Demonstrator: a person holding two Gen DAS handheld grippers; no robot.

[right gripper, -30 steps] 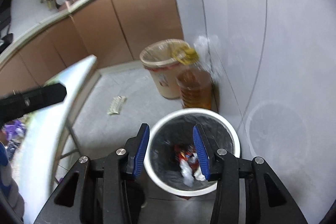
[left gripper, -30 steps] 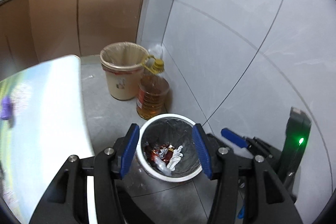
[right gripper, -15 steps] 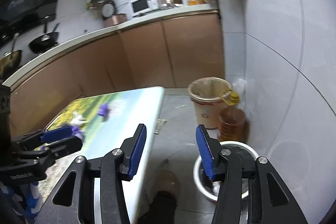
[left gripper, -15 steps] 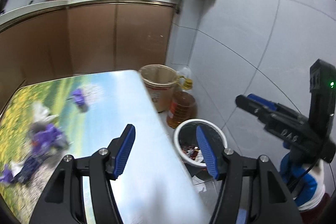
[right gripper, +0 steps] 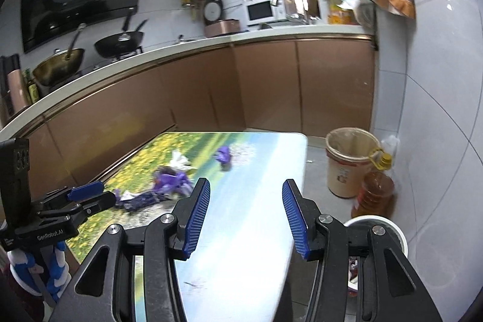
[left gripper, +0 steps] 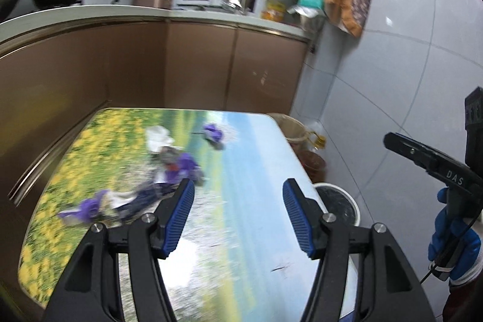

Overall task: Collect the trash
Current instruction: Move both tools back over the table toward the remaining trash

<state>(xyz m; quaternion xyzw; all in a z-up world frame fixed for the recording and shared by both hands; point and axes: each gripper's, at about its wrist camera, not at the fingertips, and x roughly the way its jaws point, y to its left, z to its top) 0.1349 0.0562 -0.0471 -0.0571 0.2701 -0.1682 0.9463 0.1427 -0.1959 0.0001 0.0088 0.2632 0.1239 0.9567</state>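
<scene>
1. Trash still on the table (left gripper: 241,231): a blurred cluster of purple wrappers (left gripper: 181,168) with white crumpled paper (left gripper: 157,138) near the middle-left, one lone purple wrapper (left gripper: 214,136) farther back, another purple scrap (left gripper: 87,205) toward the near-left edge. Same litter visible from the right wrist view, purple heap (right gripper: 172,181) and lone piece (right gripper: 224,155).
2. Destination just beside the table's right edge, on the floor: white bin with dark liner (left gripper: 341,201), also seen at (right gripper: 389,228), holding red and white scraps at its bottom. Judged partly done: some rubbish binned, at least four pieces left on the tabletop.
3. Left gripper (left gripper: 238,213) hovering above the table, blue pads apart, nothing between them. Right gripper (right gripper: 246,212) likewise above the table's right half, jaws spread wide, empty.
4. Next step, as a guess: reaching for the purple cluster, closest to the left gripper.
5. Farther out: a beige lined bucket (right gripper: 350,162) and an amber oil bottle (right gripper: 375,195) by the tiled wall, touching or nearly so.
6. Readable writing: "DAS" on the right gripper's body in the left view, "GenRobot.AI" on the left gripper's body in the right view. Bucket label too small to read.
</scene>
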